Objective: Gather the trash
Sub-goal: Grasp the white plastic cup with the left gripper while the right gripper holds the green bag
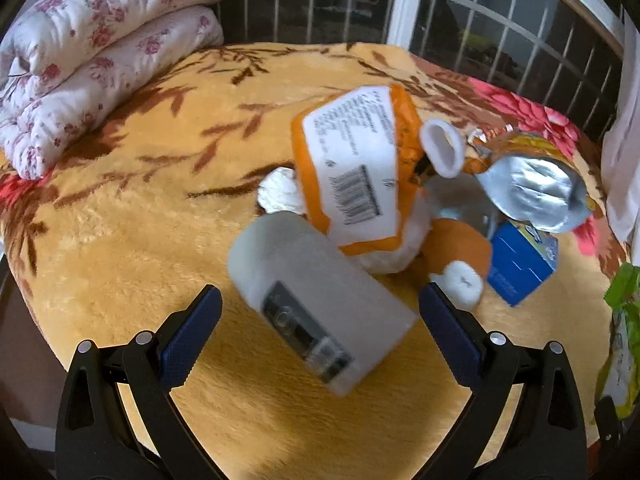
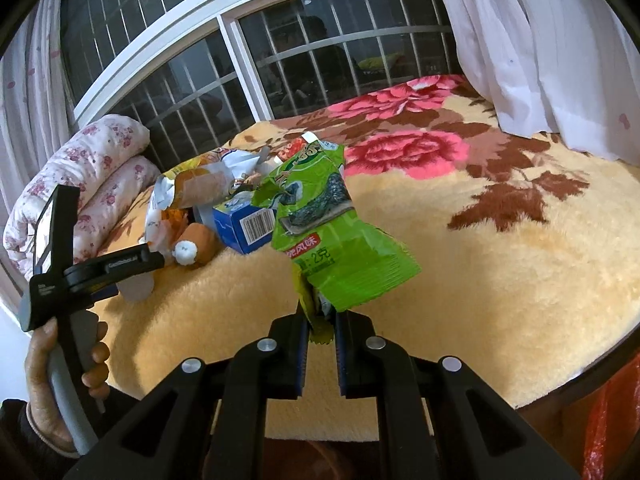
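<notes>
My right gripper (image 2: pixel 322 314) is shut on the lower corner of a green seaweed snack bag (image 2: pixel 324 236), which stands up in the air over the yellow blanket (image 2: pixel 500 272). My left gripper (image 1: pixel 320 292) is open. A grey-white tube-shaped package (image 1: pixel 316 304) lies on the blanket between its blue pads (image 1: pixel 192 332), and I see no pad pressing on it. Behind it lies a trash pile: an orange-and-white wrapper with a barcode (image 1: pixel 352 168), a foil-lined snack bag (image 1: pixel 532 188) and a blue carton (image 1: pixel 520 264). The green bag (image 1: pixel 622 340) shows at the right edge.
An orange and white plush toy (image 1: pixel 460 264) sits within the pile. A folded floral quilt (image 1: pixel 100 60) is at the back left by the barred window (image 1: pixel 500 32). A white curtain (image 2: pixel 540 60) hangs at the right. A person's hand (image 2: pixel 52 364) grips the left tool's handle.
</notes>
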Action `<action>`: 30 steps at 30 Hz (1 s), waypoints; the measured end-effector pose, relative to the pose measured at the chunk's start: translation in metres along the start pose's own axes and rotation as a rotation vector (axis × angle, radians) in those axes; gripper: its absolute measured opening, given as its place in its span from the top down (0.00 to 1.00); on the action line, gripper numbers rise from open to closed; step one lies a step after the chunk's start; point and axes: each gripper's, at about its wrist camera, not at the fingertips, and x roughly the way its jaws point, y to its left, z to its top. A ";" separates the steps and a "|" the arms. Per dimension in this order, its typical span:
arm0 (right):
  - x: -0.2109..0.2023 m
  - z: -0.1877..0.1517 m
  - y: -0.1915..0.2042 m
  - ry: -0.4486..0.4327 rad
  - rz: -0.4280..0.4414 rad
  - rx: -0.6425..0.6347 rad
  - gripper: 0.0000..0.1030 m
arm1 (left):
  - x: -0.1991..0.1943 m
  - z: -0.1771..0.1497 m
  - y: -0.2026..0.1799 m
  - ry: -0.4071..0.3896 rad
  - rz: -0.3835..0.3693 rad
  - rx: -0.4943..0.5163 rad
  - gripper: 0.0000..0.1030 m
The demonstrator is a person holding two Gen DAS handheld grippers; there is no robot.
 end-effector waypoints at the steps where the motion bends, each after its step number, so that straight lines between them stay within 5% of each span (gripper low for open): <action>1: 0.000 -0.001 0.000 0.001 0.004 -0.005 0.89 | -0.001 -0.001 0.003 -0.008 0.007 -0.004 0.07; 5: 0.002 -0.004 -0.001 0.008 0.016 -0.002 0.89 | 0.003 -0.001 0.022 -0.002 -0.038 -0.024 0.09; 6: 0.003 -0.005 -0.002 0.011 0.018 0.000 0.89 | 0.003 -0.002 0.024 -0.004 -0.047 -0.018 0.13; 7: 0.004 -0.006 -0.002 0.015 0.017 0.000 0.89 | 0.003 -0.002 0.024 -0.007 -0.052 -0.009 0.31; 9: 0.006 -0.007 -0.002 0.020 0.017 0.000 0.89 | 0.003 -0.004 0.022 -0.008 -0.045 0.043 0.41; 22: 0.003 -0.018 0.005 0.043 0.009 -0.023 0.89 | -0.017 -0.020 0.051 -0.121 -0.226 0.204 0.48; 30: 0.000 -0.023 0.026 0.039 0.044 -0.058 0.89 | -0.032 -0.034 0.055 -0.149 -0.269 0.252 0.49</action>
